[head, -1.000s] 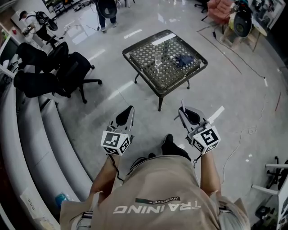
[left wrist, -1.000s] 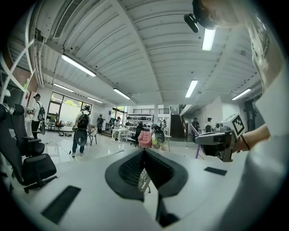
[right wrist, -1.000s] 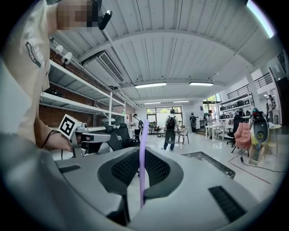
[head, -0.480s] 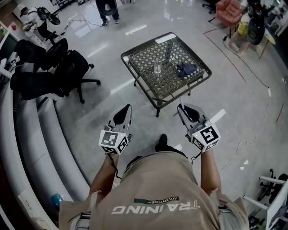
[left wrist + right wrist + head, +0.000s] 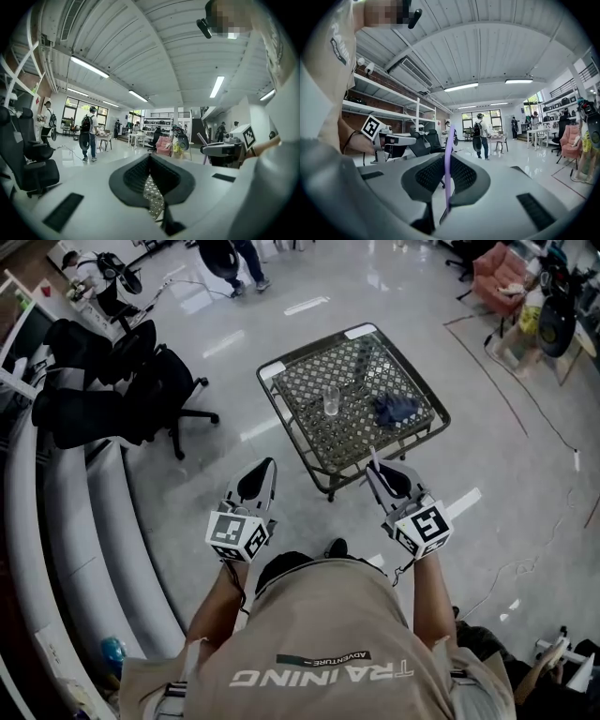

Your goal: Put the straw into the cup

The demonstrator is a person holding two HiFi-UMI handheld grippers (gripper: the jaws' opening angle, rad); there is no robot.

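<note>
Lattice table (image 5: 305, 390), faint clear cup (image 5: 331, 401), straw (image 5: 448, 140) base hidden in right gripper (image 5: 377, 468)

Three cameras: one on my head, one in each hand.

My head camera looked steeply down on my left gripper (image 5: 271, 466), my right gripper (image 5: 373, 470) and the square dark wire-mesh table (image 5: 292, 423) just beyond. Each gripper camera sat close behind its own jaws, facing level across the hall, the other gripper at its side. The left camera shared that table's mesh, and the right sighted along the thin purple plastic straw (image 5: 448, 159).
</note>
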